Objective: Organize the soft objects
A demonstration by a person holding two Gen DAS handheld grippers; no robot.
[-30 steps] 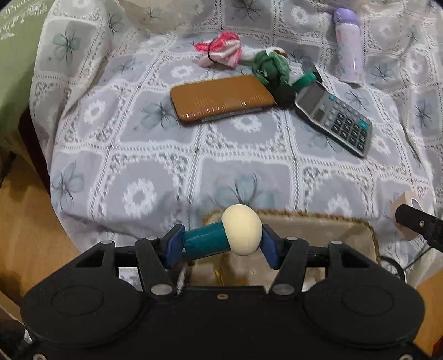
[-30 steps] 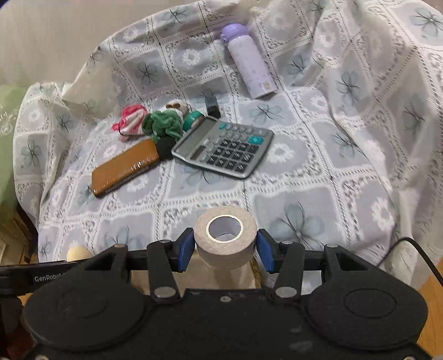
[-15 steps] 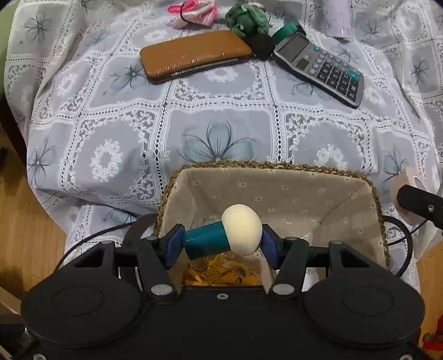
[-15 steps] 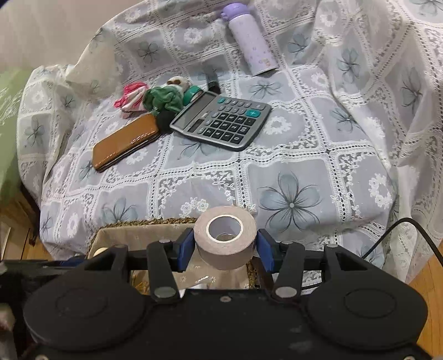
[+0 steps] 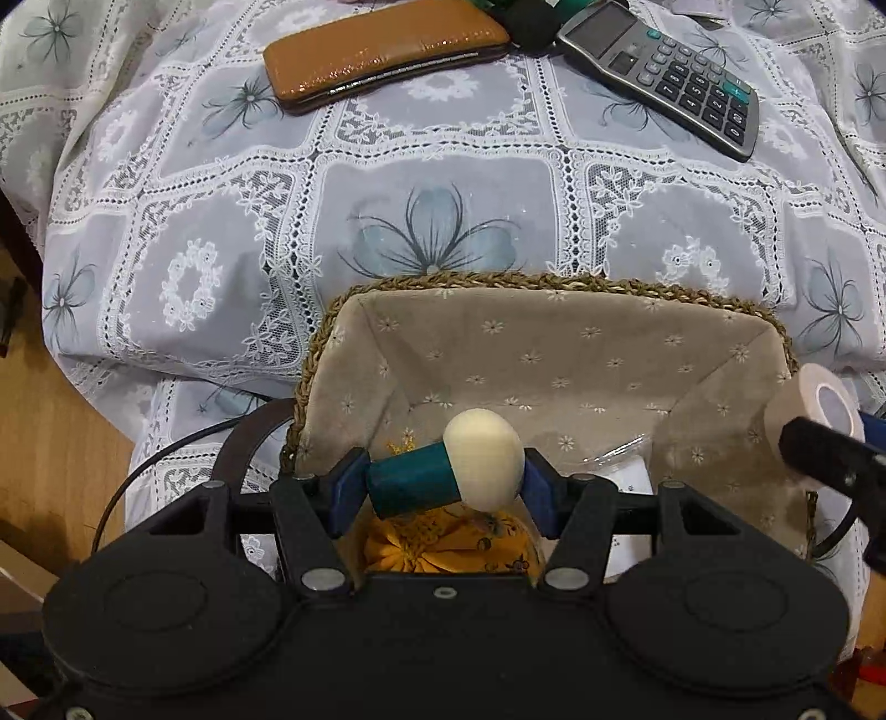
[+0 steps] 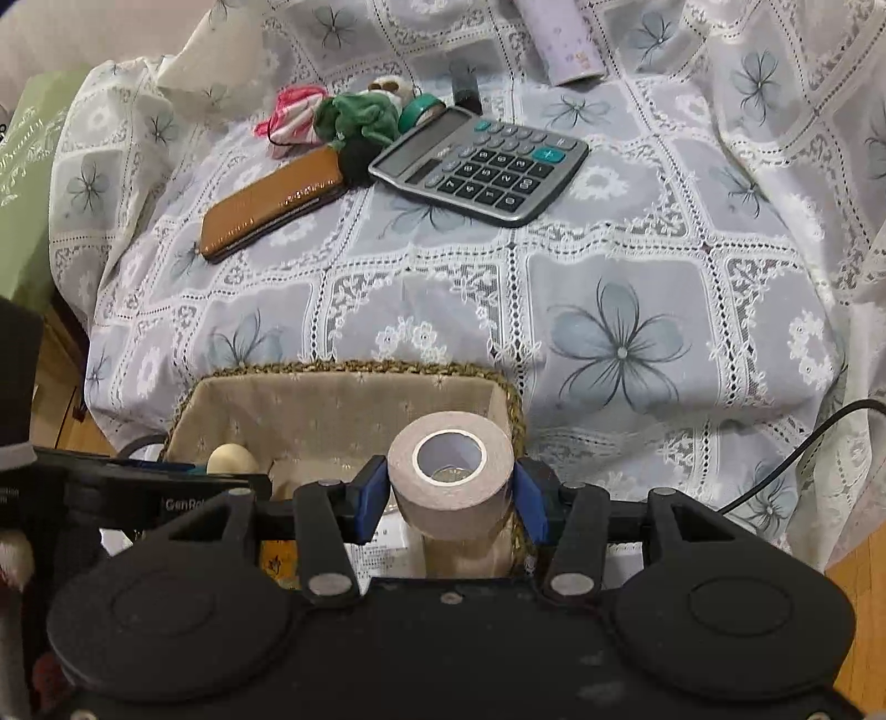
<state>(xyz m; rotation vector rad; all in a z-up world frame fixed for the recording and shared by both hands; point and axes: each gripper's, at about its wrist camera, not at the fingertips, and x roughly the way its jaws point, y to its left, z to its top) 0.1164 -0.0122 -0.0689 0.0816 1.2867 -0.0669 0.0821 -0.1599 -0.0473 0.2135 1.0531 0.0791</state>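
My left gripper (image 5: 443, 484) is shut on a toy mushroom (image 5: 448, 471) with a cream cap and teal stem, held sideways over the cloth-lined woven basket (image 5: 542, 343). My right gripper (image 6: 449, 487) is shut on a beige roll of tape (image 6: 449, 476), hanging over the basket's (image 6: 332, 399) right end. The same tape roll (image 5: 814, 404) shows at the right edge of the left wrist view. In the basket lie a yellow embroidered cloth (image 5: 443, 545) and a clear packet (image 5: 626, 471). Further back on the lace cloth sit a pink fabric piece (image 6: 290, 119) and a green plush (image 6: 357, 116).
A brown leather case (image 6: 271, 205), a grey calculator (image 6: 482, 163), a green tape ring (image 6: 419, 111) and a lilac bottle (image 6: 559, 41) lie on the lace-covered surface (image 6: 609, 277). A black cable (image 6: 797, 459) hangs at the right. Wooden floor (image 5: 50, 443) shows at the left.
Both grippers have sunk and tipped downward toward the basket, which now fills more of each view. The mushroom and tape roll stay clamped as before.
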